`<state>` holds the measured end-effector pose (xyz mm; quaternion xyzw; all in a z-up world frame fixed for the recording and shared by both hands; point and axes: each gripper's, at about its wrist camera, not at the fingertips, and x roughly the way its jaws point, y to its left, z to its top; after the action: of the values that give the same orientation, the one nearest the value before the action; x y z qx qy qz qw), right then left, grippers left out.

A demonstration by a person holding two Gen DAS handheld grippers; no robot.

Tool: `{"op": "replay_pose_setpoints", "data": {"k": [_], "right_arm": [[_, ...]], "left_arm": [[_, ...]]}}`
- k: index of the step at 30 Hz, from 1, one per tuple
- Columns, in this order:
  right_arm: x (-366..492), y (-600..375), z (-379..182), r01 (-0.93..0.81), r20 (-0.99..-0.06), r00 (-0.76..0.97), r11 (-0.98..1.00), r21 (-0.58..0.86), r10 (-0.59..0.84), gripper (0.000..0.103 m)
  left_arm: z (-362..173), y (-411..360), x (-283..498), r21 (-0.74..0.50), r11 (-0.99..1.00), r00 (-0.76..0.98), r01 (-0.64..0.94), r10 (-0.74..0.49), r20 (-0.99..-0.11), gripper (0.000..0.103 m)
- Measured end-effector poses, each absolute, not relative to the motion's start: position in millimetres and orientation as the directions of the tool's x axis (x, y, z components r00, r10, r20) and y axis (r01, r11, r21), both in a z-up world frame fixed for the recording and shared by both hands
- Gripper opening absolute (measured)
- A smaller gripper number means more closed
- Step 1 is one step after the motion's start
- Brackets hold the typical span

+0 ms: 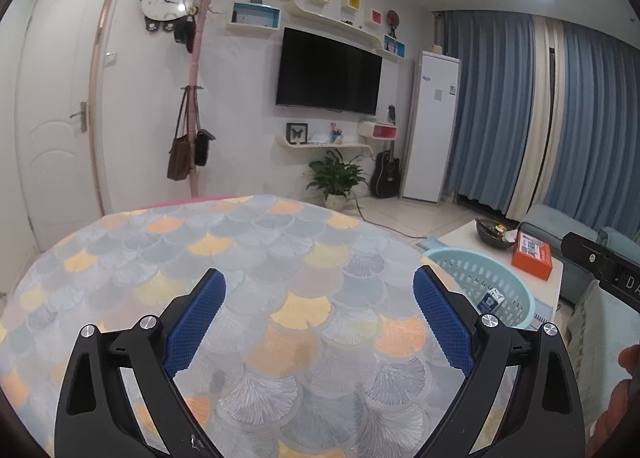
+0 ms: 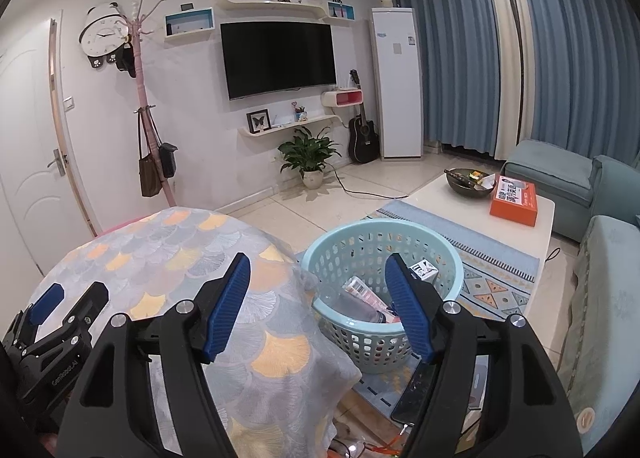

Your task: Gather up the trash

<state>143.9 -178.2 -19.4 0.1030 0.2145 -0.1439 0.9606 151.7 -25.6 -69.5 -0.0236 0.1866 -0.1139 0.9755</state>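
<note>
Left gripper (image 1: 318, 290) jaws wide apart, empty, over the fan-patterned tablecloth (image 1: 256, 266). Right gripper (image 2: 318, 272) likewise spread and empty, hanging past the cloth's right edge above the pale blue basket (image 2: 452, 290). Basket stands on the rug (image 2: 496, 278) just beside the covered table; inside lie a bottle (image 2: 360, 300) and a small carton (image 2: 424, 270).
</note>
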Motion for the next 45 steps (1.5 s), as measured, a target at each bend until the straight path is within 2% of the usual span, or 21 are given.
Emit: {"op": "replay_pose_setpoints", "data": {"k": [45], "right_arm": [[146.3, -167.9, -25.9, 0.287, -0.457, 0.867, 0.949, 0.131, -0.199, 0.069]], "left_arm": [[-70.7, -31.3, 151.1, -0.074, 0.976, 0.91, 0.203, -0.216, -0.353, 0.092]]}}
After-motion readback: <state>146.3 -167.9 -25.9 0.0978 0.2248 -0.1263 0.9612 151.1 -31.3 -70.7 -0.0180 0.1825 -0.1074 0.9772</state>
